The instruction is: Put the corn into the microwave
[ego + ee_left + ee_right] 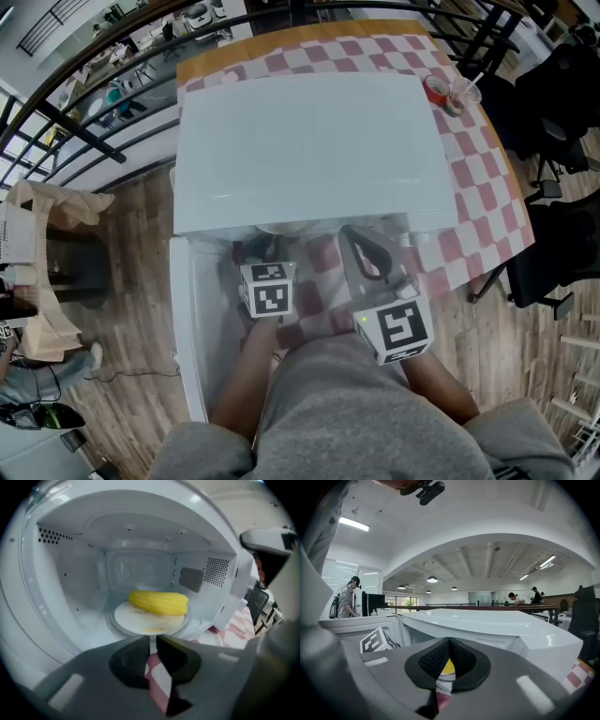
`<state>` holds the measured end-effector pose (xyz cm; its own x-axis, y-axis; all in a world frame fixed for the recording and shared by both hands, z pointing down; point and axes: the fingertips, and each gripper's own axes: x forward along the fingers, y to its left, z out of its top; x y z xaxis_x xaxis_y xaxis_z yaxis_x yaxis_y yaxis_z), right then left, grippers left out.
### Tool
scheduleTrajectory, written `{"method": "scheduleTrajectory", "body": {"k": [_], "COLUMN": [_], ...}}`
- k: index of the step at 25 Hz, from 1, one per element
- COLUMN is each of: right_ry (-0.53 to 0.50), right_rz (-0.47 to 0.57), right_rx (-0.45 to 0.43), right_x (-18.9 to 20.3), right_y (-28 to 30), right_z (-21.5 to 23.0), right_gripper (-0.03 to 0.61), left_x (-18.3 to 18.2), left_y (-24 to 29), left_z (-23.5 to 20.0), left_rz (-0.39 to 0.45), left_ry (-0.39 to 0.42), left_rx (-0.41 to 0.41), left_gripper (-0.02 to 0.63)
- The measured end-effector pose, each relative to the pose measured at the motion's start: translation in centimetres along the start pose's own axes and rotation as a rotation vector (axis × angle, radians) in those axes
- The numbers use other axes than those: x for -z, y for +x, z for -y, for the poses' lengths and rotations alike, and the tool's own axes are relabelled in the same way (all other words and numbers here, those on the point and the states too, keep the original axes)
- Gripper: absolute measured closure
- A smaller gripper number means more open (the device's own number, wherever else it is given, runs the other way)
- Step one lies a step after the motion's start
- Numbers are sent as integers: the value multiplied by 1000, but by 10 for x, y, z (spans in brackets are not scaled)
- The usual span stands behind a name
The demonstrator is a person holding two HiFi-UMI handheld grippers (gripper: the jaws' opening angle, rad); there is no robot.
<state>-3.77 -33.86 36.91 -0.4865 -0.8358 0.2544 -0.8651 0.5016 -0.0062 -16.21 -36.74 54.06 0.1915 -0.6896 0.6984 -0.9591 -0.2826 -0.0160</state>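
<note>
Just ahead of the left gripper, microwave (61, 573): cavity open and loaded; the placing looks done, with only the closing likely left.
Door (187, 328): swung wide on the left gripper's outer side. Risk: a hard shove could jolt the oven and shift the load.
Plate (140, 623): on the turntable beyond the left tips. Risk: it slides if a gripper clips it.
Corn (158, 603): lies on the plate's far half, clear of both grippers. It is round, so it may roll off.
Left gripper (152, 641): jaws all but pressed together, pinching and touching nothing.
Right gripper (449, 644): jaws closed and empty, outside the cavity.
</note>
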Motion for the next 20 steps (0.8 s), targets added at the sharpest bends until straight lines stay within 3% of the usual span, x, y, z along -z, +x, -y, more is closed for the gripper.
{"method": "scheduleTrajectory", "body": {"k": [3,4,7,9,14,20], "right_ry": [4,4,6,9,8,8], "right_rz": [0,-2,-5,-6,0,-3], "right_rx": [3,3,7,9,7,12], "right_x": [-1,-1,-1,0,1,4], "right_y": [1,0,-1,-1,-3,-4], "right_z": [2,2,4,5,3,6], "right_gripper": [580,580,580,580,580,580], "left_x": [3,7,14,13,6,-7], "left_y": [2,3,-1,-2,4,4], "left_z": [7,9,10,5,-2,-1], "left_rz": [-33,-50,-65,-47,-20,-12], "left_ry": [14,6,-13,-1,12,40], "left_rx": [32,53,92,77,52,28], "left_gripper": [549,525,367,349,345,441]}}
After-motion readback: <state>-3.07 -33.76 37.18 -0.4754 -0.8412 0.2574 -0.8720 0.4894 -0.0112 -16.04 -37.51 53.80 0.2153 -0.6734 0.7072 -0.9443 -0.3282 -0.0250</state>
